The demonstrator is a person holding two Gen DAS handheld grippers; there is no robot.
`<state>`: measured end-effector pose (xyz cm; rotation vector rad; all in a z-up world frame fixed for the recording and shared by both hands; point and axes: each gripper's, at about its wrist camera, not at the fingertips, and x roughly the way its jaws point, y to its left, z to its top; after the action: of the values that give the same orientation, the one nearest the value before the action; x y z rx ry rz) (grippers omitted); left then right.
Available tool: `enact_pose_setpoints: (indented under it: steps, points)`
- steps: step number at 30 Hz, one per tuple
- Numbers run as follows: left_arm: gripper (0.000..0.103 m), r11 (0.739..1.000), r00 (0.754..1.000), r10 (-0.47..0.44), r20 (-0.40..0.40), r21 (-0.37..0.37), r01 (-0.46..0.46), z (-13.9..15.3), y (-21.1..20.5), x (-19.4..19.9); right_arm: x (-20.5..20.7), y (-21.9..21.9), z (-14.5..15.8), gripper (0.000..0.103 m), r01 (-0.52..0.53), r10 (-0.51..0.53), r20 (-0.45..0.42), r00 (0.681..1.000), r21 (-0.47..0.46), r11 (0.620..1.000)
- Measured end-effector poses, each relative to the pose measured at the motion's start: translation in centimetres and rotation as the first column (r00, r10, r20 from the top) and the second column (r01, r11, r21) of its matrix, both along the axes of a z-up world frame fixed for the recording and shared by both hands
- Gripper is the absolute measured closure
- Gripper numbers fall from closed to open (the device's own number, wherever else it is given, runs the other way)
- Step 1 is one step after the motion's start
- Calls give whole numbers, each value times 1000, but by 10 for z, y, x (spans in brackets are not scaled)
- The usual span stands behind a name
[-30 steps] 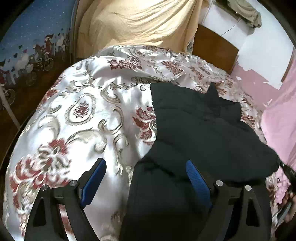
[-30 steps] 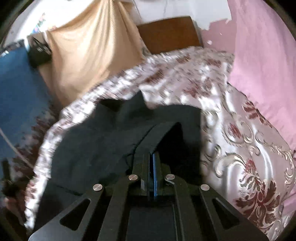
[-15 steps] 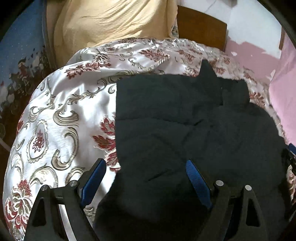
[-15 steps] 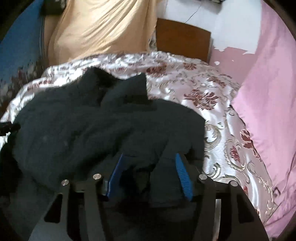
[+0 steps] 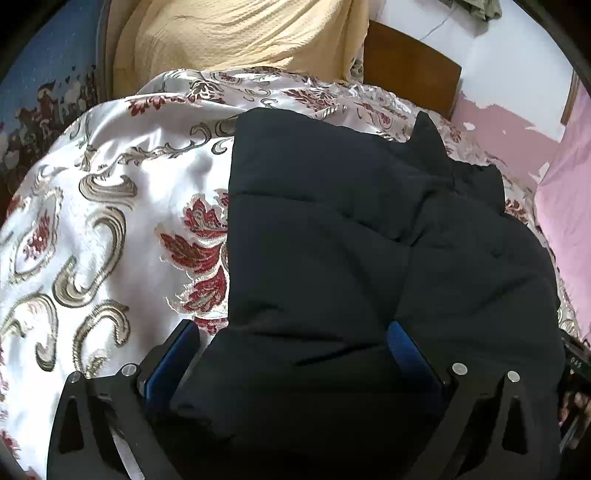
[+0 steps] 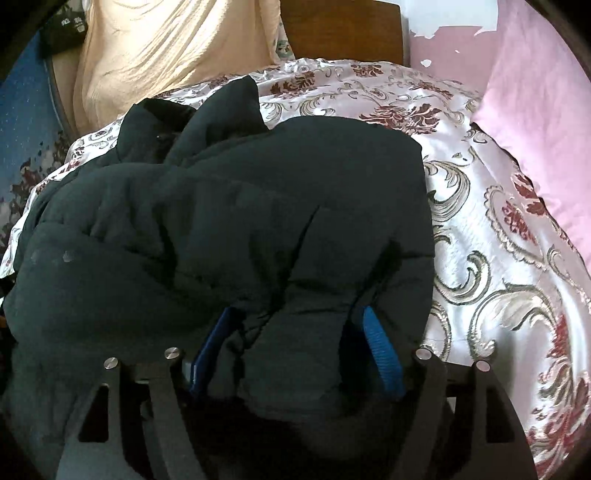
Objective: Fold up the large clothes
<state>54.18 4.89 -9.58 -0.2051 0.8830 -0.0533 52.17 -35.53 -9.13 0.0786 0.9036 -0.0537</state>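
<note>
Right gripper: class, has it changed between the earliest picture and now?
Yes. The right gripper, shut a second ago, now stands open around the black jacket, and the wooden headboard sits higher in its view.

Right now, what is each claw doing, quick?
Left claw: open, blue pads apart, black jacket bulging between them, not pinched.
Right claw: open too, jacket fabric lying between its pads.

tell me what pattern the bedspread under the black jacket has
Shiny white satin bedspread with dark red flowers and gold-grey scrolls; clearest in the left wrist view.
</note>
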Motion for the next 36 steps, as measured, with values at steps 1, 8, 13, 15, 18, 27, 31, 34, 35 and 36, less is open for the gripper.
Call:
enact_pose_setpoints:
  steps: [1, 8, 13, 15, 18, 27, 31, 34, 35, 36]
  points:
    - [0, 1000, 1000, 1, 6, -6, -1, -1, 1, -1, 0, 1, -2, 34, 0, 0, 1, 1000, -2, 1000]
    - [0, 996, 1000, 0, 3, -85, 0, -5, 11, -1, 2, -4, -2, 29, 3, -3, 10, 1000, 27, 1000]
    - [0, 996, 997, 41, -58, -75, -46, 18, 18, -4, -14, -19, 22, 29, -2, -3, 53, 999, 93, 996]
    - [0, 996, 999, 45, -7, -82, -45, 37, 21, -7, -28, -25, 47, 29, -13, 4, 114, 993, 80, 997]
    - [0, 998, 998, 32, 49, -64, -28, 65, 17, 3, -19, -30, 76, 20, -34, 24, 139, 990, 74, 997]
    - [0, 982, 998, -53, 26, -180, 57, 87, -36, 125, 116, -6, 87, 18, -32, 13, 74, 997, 267, 963]
    - [0, 978, 998, -55, 44, -200, 62, 83, -69, 180, 179, 10, 78, 18, 22, -45, 62, 997, 324, 946]
    - [0, 980, 997, -64, 53, -186, 73, 80, -95, 207, 214, 22, 70, 18, 75, -93, 46, 995, 309, 948]
    - [0, 981, 996, -67, 63, -180, 78, 79, -104, 213, 221, 26, 66, 20, 85, -100, 36, 994, 300, 950]
    - [1, 982, 995, -72, 67, -170, 83, 78, -110, 217, 228, 29, 63, 22, 87, -101, 29, 995, 300, 950]
